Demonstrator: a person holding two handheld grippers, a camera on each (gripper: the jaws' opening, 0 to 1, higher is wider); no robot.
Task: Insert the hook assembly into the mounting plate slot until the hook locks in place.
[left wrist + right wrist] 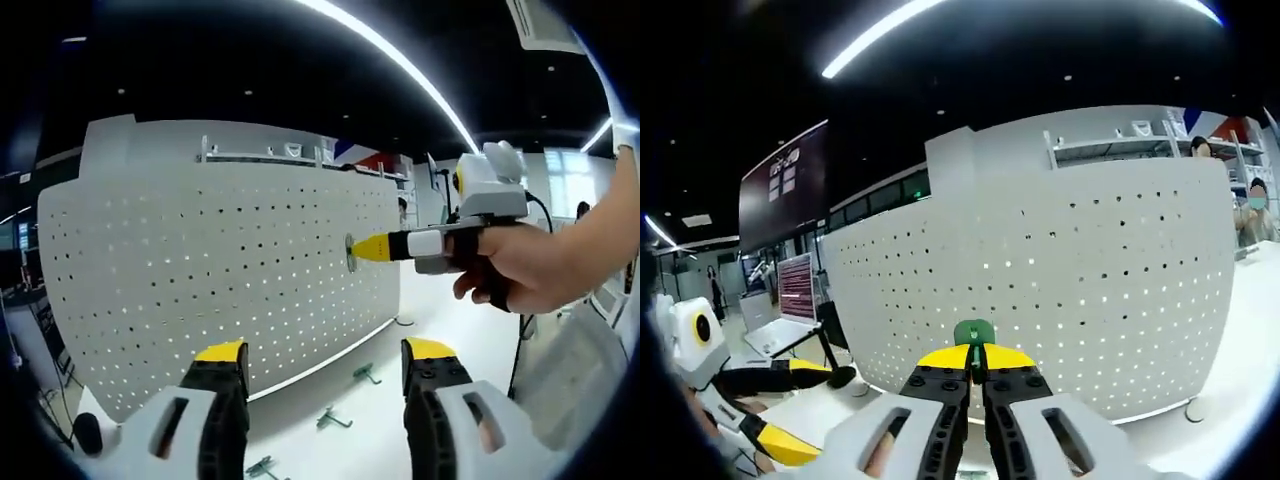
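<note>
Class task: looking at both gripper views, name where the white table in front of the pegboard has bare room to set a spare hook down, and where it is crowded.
Bare table lies between the pegboard base and the person's hand, beyond the left gripper. Crowded: loose green hooks lie near and between the left gripper's jaws. The right gripper presses a green hook against the board.

The left gripper (325,375) is hovering with jaws apart before the white pegboard (200,270). The right gripper (362,248), held in a hand (530,265), is pressing a green hook (351,252) against the board. Spare hooks (345,400) are lying on the table (460,320).

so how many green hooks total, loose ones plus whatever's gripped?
4: three loose hooks on the table below the pegboard, at; one in the right gripper at. Others may be hidden.
</note>
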